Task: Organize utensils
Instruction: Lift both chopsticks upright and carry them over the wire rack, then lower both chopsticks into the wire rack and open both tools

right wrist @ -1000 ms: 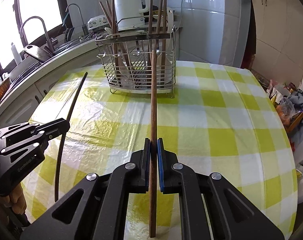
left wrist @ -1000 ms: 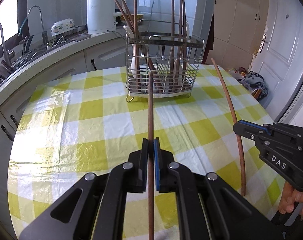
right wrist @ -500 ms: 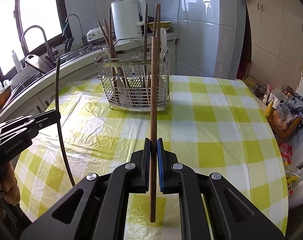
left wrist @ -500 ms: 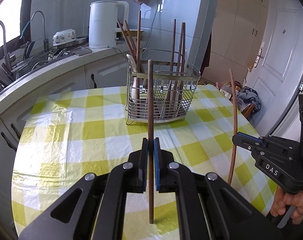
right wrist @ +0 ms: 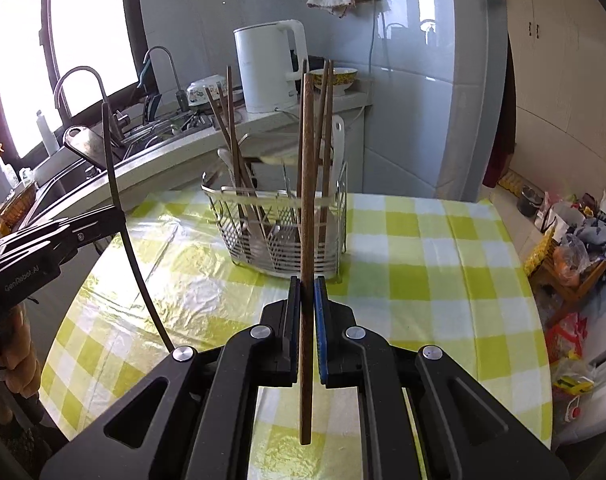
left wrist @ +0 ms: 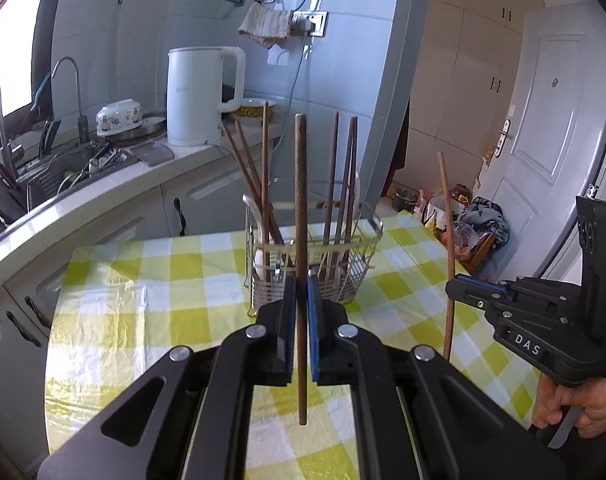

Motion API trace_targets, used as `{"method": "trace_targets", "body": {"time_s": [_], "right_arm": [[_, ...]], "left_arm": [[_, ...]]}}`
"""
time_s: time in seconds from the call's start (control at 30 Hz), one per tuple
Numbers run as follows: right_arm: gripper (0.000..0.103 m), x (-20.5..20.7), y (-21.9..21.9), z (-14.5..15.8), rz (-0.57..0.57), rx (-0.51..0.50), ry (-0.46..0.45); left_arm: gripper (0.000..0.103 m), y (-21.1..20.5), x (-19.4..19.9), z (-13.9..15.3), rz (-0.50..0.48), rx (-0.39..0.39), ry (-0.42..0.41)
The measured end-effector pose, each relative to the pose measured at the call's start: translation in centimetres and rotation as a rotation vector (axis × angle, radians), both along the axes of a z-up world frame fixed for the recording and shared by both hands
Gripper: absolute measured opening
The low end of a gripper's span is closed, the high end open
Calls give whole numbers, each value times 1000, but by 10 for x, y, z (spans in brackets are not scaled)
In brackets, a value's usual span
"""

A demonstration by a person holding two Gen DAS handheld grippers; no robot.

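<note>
Both grippers are up off the surface (left wrist: 151, 280), each with its fingers clamped on one upright chopstick. Left gripper (left wrist: 302, 312) holds the left chopstick (left wrist: 301, 216), right gripper (right wrist: 307, 312) the right chopstick (right wrist: 307, 184), wire rack (right wrist: 279, 236) behind.

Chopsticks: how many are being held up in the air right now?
2. One chopstick is clamped upright in the left gripper; the other chopstick is upright in the right gripper. More stand in the wire holder.

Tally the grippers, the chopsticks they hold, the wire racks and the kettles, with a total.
Grippers: 2 (left gripper, right gripper)
Held chopsticks: 2 (left chopstick, right chopstick)
Wire rack: 1
Kettle: 1
Total: 6
</note>
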State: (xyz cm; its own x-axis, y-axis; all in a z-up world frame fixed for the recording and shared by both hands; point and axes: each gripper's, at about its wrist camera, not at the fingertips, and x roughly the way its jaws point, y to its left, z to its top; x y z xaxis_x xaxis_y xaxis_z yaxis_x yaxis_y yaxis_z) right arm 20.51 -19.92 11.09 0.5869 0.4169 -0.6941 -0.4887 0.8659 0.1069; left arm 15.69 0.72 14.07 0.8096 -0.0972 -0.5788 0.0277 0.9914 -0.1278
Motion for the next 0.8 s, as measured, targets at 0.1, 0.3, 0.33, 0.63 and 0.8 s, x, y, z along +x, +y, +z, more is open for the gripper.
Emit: {"method": "trace_targets", "body": {"time_s": [0.1, 0.3, 0.33, 0.63, 0.8], "right_arm": [[9, 14, 7, 26, 15, 17, -28], [9, 44, 24, 74, 10, 35, -107], [9, 49, 27, 80, 8, 39, -117], [9, 95, 51, 102, -8, 78, -157], [9, 116, 58, 98, -28, 94, -165]], "left_arm": [[6, -1, 12, 30, 5, 30, -44], [6, -1, 39, 75, 17, 65, -108], [6, -2, 46, 81, 19, 69, -114], [6, -5, 93, 102, 38, 85, -143], [6, -3, 117, 99, 52, 82, -144]]}}
